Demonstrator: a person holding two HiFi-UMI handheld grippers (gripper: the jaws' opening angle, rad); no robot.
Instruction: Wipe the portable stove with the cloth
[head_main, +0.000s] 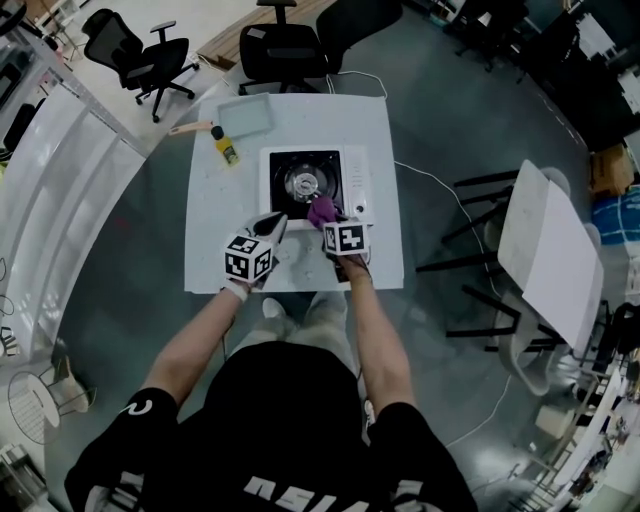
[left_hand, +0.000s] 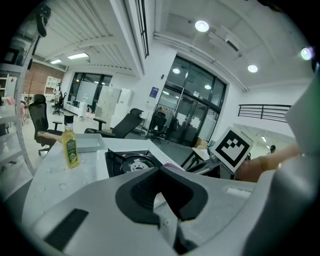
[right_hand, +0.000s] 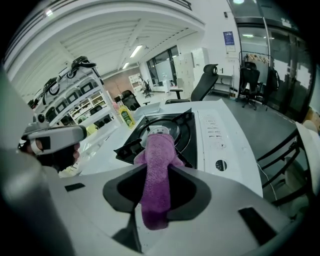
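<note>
The right gripper (right_hand: 156, 172) has its fingers clamped on a purple cloth (right_hand: 159, 150). The cloth's free end pokes out over the near edge of the portable stove's (head_main: 352, 180) black top. The stove sits mid-way along the white desk (head_main: 215, 240). The left gripper (left_hand: 161, 169), fingers tip to tip and empty, hangs over the desk just left of the stove's front. A yellow bottle (head_main: 226, 146) stands to the stove's left.

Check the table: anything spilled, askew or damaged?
Nothing stands out. The white portable gas stove sits square on the white table, the bottle of yellow liquid stands upright beside it, and the purple fleecy cloth is clamped in the right gripper over the stove's near edge.
</note>
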